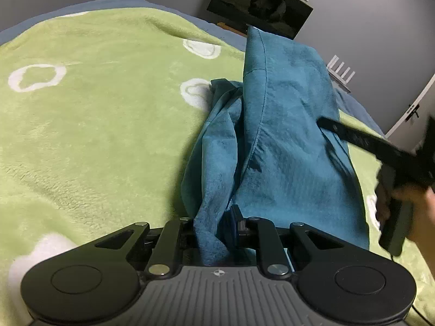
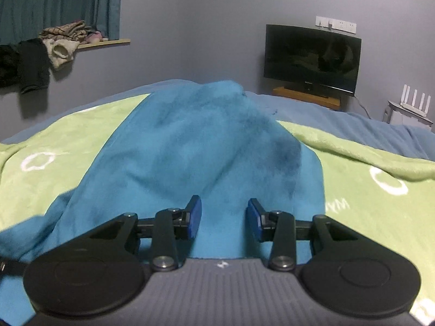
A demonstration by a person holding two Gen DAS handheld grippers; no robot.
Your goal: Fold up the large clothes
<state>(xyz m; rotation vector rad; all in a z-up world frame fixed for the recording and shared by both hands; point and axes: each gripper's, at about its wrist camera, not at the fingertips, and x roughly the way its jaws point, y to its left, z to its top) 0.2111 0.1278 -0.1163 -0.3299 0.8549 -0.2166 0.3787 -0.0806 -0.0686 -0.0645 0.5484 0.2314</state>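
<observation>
Left wrist view first: off to the left of the fingers spreads a fuzzy lime-green blanket (image 1: 89,125), plush nap, printed with soft white ring shapes. Dead centre, the left gripper (image 1: 214,225) has its fingers drawn in tight on a bunched fold of the teal garment (image 1: 282,141); the cloth is pinched between the pads and rises from them in a long, velvety, brushed mass with a stitched seam curving up it. Beyond the fingertips, a flat black television (image 1: 261,8) hangs dark against the grey wall. To the right of the fingers, a blurred hand (image 1: 418,212) carries the other black tool across the fabric's edge.

Right wrist view now: the green blanket (image 2: 68,135) lies left of the fingers, the teal garment (image 2: 195,146) heaped ahead of and under them in a soft rounded mound. The right gripper (image 2: 224,218) shows its blue pads (image 2: 195,217) spread apart, nothing clamped, cloth only beneath the gap. Right of the fingers, the glossy television (image 2: 312,57) sits on a wooden stand (image 2: 307,96).
</observation>
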